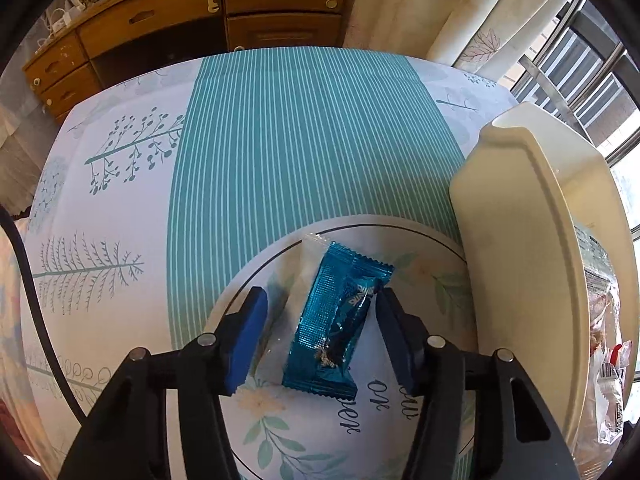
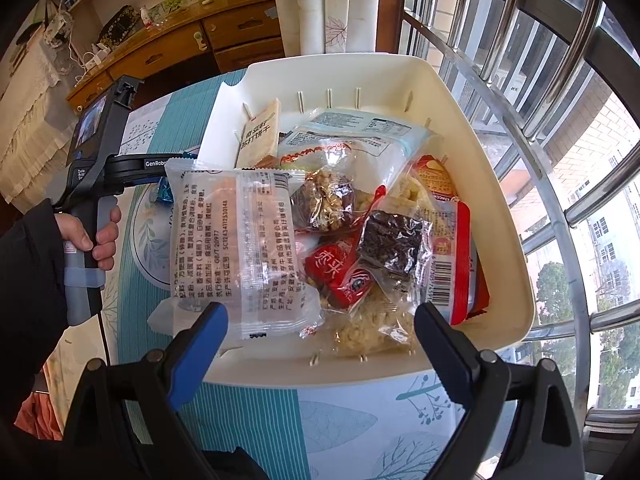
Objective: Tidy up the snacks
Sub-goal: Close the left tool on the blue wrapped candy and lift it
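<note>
Low in the left wrist view: left gripper (image 1: 320,294), jaws narrowed to a middling gap astride a blue foil snack wrapper (image 1: 332,320). Right-hand pad touching the wrapper's crimped edge; left-hand pad just apart from it, close to a white sachet (image 1: 298,276) lying half under the blue one. Not yet a firm pinch, judging by that gap. Both packets resting on a floral plate (image 1: 424,280) at lower centre, on the striped teal tablecloth (image 1: 280,140). At the right of the frame, just beside the plate, the cream basket (image 1: 512,240), seen from its outer wall.

Low in the right wrist view: right gripper (image 2: 322,312), jaws spread wide, holding nothing, poised over the near rim of the same basket (image 2: 516,200). Basket already heaped with bagged snacks, a large clear packet (image 2: 240,248) propped on its left edge, near the left-hand pad. At far left of that frame, a sleeved hand (image 2: 92,236) around the other tool's handle.

Step in hand, by judgement: picking the blue wrapper off the plate to add it to the basket. Next move calls for closing fully on the blue packet alone, not the sachet beneath, then lifting clear of the plate and carrying rightward over the basket wall. Risk: slick foil slipping, or the sachet dragged along.
</note>
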The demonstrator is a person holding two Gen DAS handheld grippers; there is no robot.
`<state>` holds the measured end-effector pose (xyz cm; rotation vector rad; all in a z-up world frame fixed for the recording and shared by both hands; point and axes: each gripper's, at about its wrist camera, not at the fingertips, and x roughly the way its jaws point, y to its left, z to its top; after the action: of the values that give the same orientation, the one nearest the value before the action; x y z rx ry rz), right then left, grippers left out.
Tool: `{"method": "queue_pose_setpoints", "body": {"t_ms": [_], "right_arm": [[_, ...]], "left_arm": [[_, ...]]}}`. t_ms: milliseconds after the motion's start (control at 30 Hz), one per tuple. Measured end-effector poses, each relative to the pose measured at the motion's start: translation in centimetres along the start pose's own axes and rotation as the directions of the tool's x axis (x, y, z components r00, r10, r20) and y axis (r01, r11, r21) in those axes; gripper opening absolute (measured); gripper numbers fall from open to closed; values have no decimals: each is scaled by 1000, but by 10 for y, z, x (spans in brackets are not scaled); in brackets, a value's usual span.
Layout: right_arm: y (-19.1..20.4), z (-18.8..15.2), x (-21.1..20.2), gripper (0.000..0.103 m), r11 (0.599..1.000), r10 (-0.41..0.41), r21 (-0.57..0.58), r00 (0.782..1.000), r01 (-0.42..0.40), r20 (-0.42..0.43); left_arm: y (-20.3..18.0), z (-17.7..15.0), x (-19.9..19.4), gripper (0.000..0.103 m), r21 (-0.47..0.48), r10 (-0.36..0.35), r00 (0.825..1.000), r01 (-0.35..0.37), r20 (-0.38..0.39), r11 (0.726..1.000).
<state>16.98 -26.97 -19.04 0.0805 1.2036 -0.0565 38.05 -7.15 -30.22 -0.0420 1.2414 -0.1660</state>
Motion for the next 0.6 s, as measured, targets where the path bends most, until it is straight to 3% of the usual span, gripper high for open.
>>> {"method": "queue_pose_setpoints", "body": {"t_ms": [200, 600], "right_arm": [[0, -1, -3, 95, 1000, 3, 6, 1000, -4, 8], [2, -4, -14, 95, 1000, 27, -10, 999, -27, 36]], "left_arm": [[3, 0, -1, 32, -9, -6, 1000, 6, 5, 1000], [9, -21, -12, 29, -39, -26, 999, 26, -18, 999]]}}
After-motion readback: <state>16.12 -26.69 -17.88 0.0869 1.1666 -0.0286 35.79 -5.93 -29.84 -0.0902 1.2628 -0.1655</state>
